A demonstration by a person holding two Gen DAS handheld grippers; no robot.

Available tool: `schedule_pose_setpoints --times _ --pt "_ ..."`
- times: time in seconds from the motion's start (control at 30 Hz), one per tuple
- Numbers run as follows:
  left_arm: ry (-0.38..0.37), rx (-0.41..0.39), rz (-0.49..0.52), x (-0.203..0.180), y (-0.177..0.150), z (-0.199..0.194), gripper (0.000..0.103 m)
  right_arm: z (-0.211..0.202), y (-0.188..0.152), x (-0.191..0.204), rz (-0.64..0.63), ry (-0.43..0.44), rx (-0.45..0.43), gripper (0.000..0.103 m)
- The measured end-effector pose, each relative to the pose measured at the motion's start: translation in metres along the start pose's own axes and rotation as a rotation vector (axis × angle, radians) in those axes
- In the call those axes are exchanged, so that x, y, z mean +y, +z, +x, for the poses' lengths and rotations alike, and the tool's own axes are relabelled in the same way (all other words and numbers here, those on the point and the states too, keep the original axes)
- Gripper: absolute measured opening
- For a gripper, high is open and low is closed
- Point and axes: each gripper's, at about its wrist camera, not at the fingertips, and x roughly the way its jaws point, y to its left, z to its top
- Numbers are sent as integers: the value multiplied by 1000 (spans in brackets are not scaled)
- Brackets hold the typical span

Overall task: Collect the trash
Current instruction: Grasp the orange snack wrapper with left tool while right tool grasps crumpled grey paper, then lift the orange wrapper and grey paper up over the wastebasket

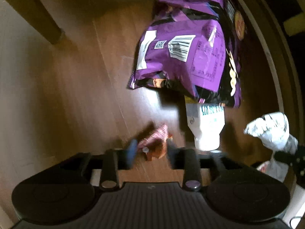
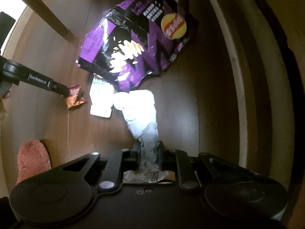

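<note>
Left wrist view looks straight down on a brown wooden floor [image 1: 72, 87]. A large purple chip bag [image 1: 183, 53] lies crumpled toward the floor's far edge, where a pale skirting strip [image 1: 274, 61] curves along the right. A white carton [image 1: 206, 126] pokes out from under the bag's near end. A wooden furniture leg [image 1: 47, 19] stands at the far left, well apart from the trash.

The left claw [image 1: 150, 152] has its jaws parted, and a small orange-red wrapper [image 1: 154, 143] sits between the fingers; blur hides whether the pads touch it. In the right wrist view the same wrapper [image 2: 75, 97] lies on the floor at the tip of that claw [image 2: 63, 91], just beside the carton [image 2: 101, 103].

The right claw [image 2: 147, 154] is closed tight on a crumpled white paper [image 2: 141, 114], which sticks out past the fingers toward the chip bag [image 2: 137, 43] and overlaps it in the picture. From the left wrist view that paper [image 1: 272, 131] shows at the right, clamped in the right claw [image 1: 286, 156].

A pink fuzzy slipper [image 2: 32, 162] rests at the near left of the floor [image 2: 186, 103].
</note>
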Motion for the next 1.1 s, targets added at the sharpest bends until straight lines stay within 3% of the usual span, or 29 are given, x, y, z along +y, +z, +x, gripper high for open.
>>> schedule_pose_setpoints --times 0.07,0.1,0.2,0.5,0.77,0.83,0.9,1.1 --pt "0 -17 15 3 -3 -1 74 4 5 4 4 8 1 16" --pt "-11 -21 12 7 -4 -3 75 3 4 6 5 11 0 16" --pt "-42 2 -21 13 -5 7 75 5 4 10 9 21 1 16" --pt "73 -12 41 3 16 40 75 14 7 15 -2 19 8 16" --pt "109 13 29 5 32 58 74 16 7 11 22 20 2 16" --pt "115 7 16 6 33 58 69 17 7 11 22 21 -1 16" --pt "127 -4 -4 6 34 55 46 17 7 11 25 20 -3 16" --pt "119 10 -58 13 33 38 37 14 5 11 45 19 -9 16"
